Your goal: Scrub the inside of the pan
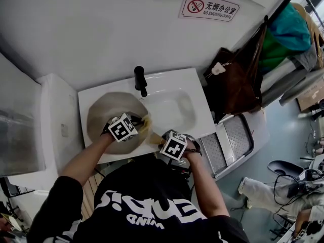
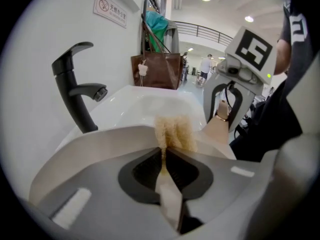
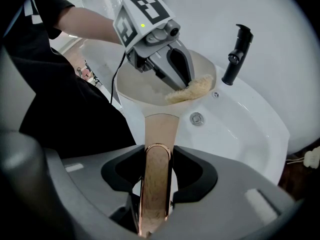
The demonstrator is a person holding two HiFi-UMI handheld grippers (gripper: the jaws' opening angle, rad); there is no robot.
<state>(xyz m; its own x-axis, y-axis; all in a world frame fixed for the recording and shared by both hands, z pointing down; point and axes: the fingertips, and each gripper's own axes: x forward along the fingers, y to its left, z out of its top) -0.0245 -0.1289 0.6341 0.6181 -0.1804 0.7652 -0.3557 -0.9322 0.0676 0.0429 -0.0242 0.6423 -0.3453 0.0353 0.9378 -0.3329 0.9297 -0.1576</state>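
Observation:
A beige pan [image 1: 104,110] rests tilted over the left side of the white sink basin [image 1: 177,108]. Its rose-gold handle [image 3: 156,179] runs back between the jaws of my right gripper [image 3: 156,156], which is shut on it at the sink's front edge [image 1: 164,138]. My left gripper [image 3: 180,83] hangs over the pan's right rim, shut on a yellowish fibrous scrubber [image 3: 190,90]. In the left gripper view the scrubber [image 2: 175,131] sticks out past the closed fingertips. The pan's inside [image 3: 150,86] is partly hidden behind the left gripper.
A black faucet [image 1: 140,80] stands at the basin's back edge, close to the pan, with the drain [image 3: 197,118] in front of it. A brown bag [image 1: 238,85] hangs to the right. A metal rack [image 1: 238,138] sits right of the sink.

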